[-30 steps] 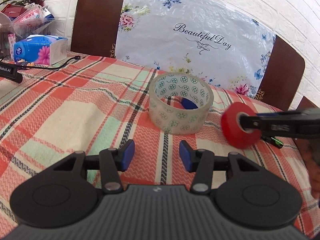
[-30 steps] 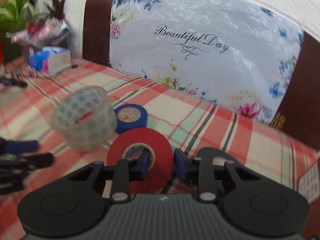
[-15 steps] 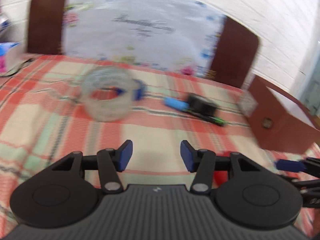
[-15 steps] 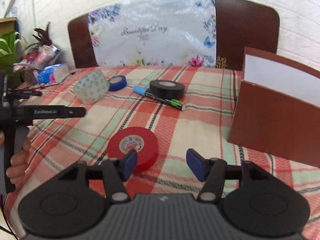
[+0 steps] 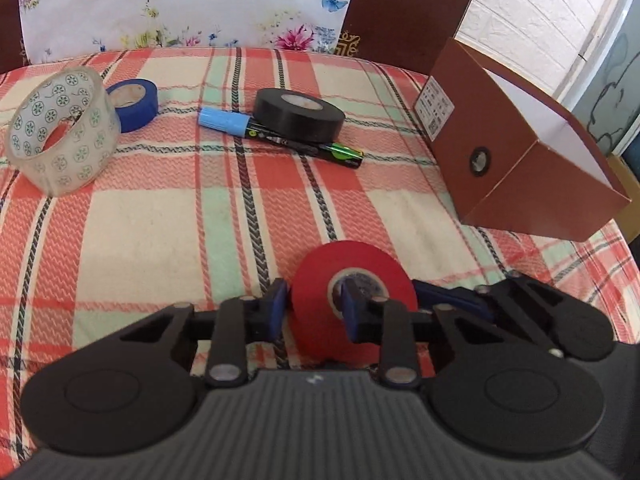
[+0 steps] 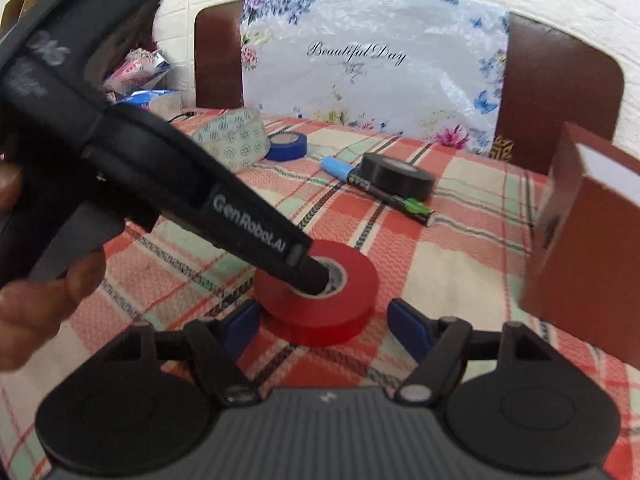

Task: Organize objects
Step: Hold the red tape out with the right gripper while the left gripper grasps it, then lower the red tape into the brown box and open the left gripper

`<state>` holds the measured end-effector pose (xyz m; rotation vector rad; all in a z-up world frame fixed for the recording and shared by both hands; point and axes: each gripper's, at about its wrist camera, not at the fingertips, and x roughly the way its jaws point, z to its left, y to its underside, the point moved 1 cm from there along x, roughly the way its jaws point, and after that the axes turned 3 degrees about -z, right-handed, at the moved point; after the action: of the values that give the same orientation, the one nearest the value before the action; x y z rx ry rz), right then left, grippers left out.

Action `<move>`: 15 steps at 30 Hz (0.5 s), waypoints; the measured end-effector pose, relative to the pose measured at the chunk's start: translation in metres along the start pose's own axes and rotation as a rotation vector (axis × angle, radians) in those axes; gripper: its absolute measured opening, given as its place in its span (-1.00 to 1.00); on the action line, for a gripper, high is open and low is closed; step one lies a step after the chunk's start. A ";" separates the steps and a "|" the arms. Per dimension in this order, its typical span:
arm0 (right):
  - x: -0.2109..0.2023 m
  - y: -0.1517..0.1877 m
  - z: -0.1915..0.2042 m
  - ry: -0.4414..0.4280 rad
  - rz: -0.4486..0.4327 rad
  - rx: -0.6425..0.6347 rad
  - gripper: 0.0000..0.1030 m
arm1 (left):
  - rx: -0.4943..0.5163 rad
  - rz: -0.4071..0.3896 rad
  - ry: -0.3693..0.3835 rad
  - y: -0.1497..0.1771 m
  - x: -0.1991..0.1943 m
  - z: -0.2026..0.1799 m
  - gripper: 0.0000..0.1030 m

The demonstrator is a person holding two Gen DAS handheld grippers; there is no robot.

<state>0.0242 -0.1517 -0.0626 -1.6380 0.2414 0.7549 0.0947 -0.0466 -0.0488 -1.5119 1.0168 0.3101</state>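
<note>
A red tape roll [image 5: 352,300] lies near the front of the plaid table; it also shows in the right wrist view [image 6: 320,292]. My left gripper [image 5: 312,308] is shut on the roll's wall, one finger in its core [image 6: 312,276] and one outside. My right gripper [image 6: 324,320] is open and empty, its blue fingertips either side of the roll, just behind it. A brown open box [image 5: 512,152] stands at the right, and shows in the right wrist view [image 6: 580,240].
A clear patterned tape roll [image 5: 60,132], a blue tape roll [image 5: 134,104], a black tape roll [image 5: 300,114] and a blue-capped marker [image 5: 280,136] lie farther back. Chairs with a flowered plastic cover [image 6: 372,76] stand behind the table. Packets [image 6: 144,80] sit at far left.
My right gripper let go of the red roll on the table and stays open behind it. My left gripper swung right and closed on the roll's wall.
</note>
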 end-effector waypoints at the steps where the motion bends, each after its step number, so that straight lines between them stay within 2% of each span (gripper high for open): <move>1: 0.004 0.000 -0.001 0.000 0.000 0.018 0.39 | 0.001 -0.007 -0.006 -0.001 -0.003 -0.001 -0.40; 3: 0.000 -0.002 -0.002 -0.008 -0.012 0.045 0.38 | -0.018 -0.015 0.002 -0.007 -0.012 -0.002 -0.40; 5: -0.018 -0.004 0.000 0.009 -0.067 0.065 0.38 | -0.020 -0.059 0.035 -0.020 -0.028 -0.012 -0.41; 10: -0.066 -0.025 -0.021 0.188 -0.268 -0.017 0.38 | 0.072 -0.178 0.122 -0.071 -0.047 -0.071 -0.41; 12: -0.082 -0.033 -0.041 0.271 -0.320 -0.023 0.38 | 0.108 -0.193 0.166 -0.090 -0.040 -0.098 -0.41; 15: -0.096 -0.039 -0.083 0.352 -0.338 0.011 0.38 | 0.148 -0.188 0.227 -0.111 -0.019 -0.139 -0.41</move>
<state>0.0005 -0.2452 0.0287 -1.7379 0.2083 0.2071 0.1163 -0.1771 0.0716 -1.5169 1.0405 -0.0700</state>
